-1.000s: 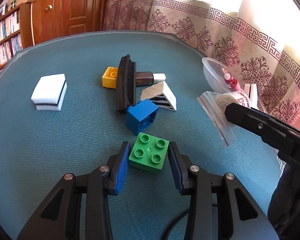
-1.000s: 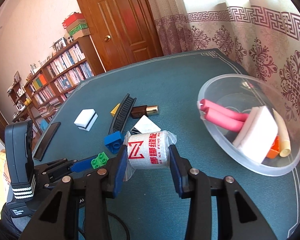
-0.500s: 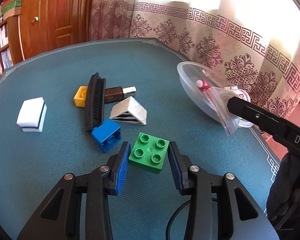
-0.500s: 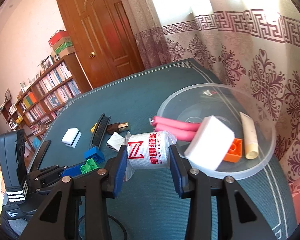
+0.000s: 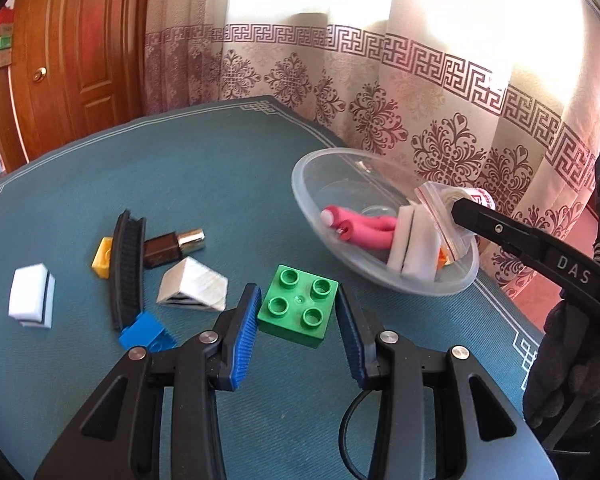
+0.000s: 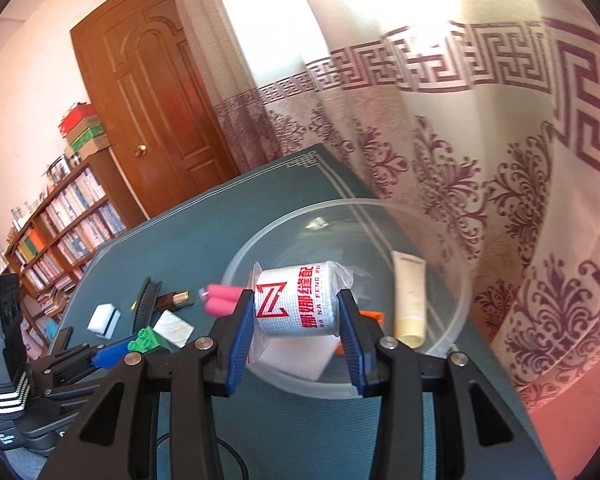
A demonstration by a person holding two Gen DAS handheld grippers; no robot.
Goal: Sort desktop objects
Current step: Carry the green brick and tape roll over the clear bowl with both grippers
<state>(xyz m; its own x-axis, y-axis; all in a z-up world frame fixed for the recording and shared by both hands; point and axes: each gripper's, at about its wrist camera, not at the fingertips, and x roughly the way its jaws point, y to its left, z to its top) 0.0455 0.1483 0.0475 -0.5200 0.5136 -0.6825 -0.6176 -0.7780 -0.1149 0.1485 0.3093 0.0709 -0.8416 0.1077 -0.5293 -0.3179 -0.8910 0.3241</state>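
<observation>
Your right gripper (image 6: 296, 312) pinches the bagged roll (image 6: 296, 300) over the bowl (image 6: 456, 320). Bowl holds pink rollers (image 5: 360, 228), sponges (image 5: 414, 248), a tube (image 6: 410, 300). Your left gripper (image 5: 296, 316) pinches the green block (image 5: 298, 306).

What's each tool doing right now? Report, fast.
Left tool: closed on the green brick, held off the table.
Right tool: closed on the bagged roll, over the bowl.
</observation>
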